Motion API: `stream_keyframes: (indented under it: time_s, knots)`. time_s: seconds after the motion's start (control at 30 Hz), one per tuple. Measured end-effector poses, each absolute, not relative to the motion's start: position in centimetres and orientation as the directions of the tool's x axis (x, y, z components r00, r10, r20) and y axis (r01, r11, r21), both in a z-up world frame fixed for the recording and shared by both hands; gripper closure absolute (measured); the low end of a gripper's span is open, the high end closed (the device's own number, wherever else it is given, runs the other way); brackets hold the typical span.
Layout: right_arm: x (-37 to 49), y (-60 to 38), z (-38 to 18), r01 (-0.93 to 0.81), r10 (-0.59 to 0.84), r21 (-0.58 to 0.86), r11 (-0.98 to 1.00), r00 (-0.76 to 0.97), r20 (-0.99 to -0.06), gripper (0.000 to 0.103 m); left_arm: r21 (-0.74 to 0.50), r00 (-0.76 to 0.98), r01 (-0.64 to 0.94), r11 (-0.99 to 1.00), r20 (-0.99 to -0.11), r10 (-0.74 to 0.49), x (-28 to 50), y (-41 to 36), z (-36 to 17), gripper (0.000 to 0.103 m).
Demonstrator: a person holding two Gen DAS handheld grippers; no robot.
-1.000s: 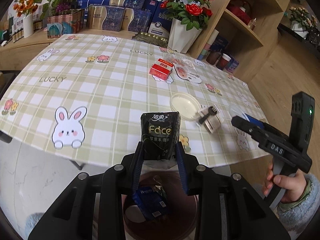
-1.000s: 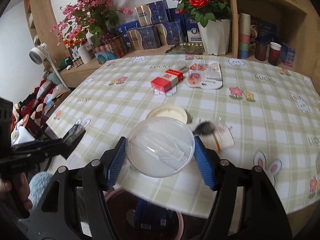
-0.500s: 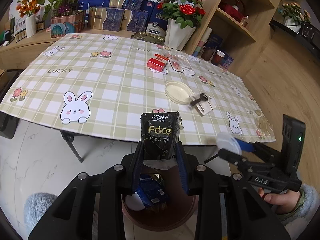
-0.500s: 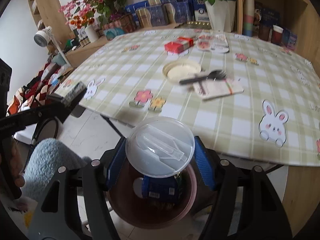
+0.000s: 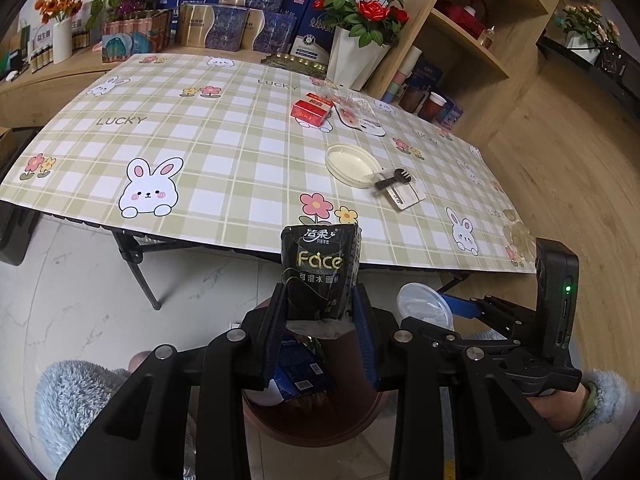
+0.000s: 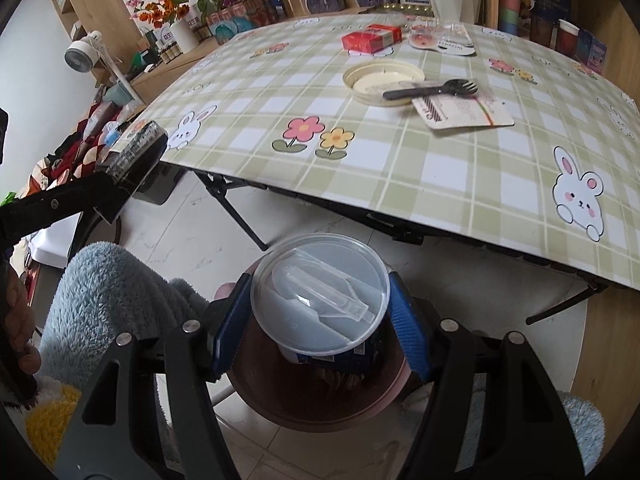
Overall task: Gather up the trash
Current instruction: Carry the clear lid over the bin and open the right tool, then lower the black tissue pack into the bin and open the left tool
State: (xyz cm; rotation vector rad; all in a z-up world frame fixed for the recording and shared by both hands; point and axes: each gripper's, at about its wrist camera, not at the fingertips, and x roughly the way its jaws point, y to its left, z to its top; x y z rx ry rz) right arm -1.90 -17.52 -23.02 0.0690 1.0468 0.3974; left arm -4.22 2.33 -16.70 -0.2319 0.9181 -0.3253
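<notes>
Both pairs of fingers are clamped on trash above the brown bin (image 6: 320,396) on the floor beside the table (image 5: 224,152). Left gripper (image 5: 320,320) pinches a black tissue pack (image 5: 320,268) narrowly by its sides. Right gripper (image 6: 320,312) spreads wide around a clear plastic lid (image 6: 320,300), held flat over the bin's mouth.

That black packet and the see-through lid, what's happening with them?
A person is clearing trash off the table. The left hand-held gripper is squeezing a black tissue packet, and the right hand-held gripper is holding a clear plastic lid. Both hang over a brown trash bin on the floor that already has some rubbish in it. A cream lid, a black fork and a red box are still on the table.
</notes>
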Motion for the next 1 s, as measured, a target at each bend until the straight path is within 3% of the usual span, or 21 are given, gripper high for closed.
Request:
stream_keyframes:
  time_s: [0.7,1.0]
  knots:
    - [-1.9,-17.6,-23.2,-0.291,0.354,0.244,0.925,0.430,-0.830,0.035,-0.335,0.532,0.177,0.925,-0.758,-0.377,-3.9,1.8,-17.9,0.069]
    - [-1.9,-18.6,-20.5,-0.271,0.311,0.192,0.943,0.520,-0.795,0.015,-0.338,0.518,0.172,0.925,-0.768,-0.377,-3.8,1.6,-18.1,0.069]
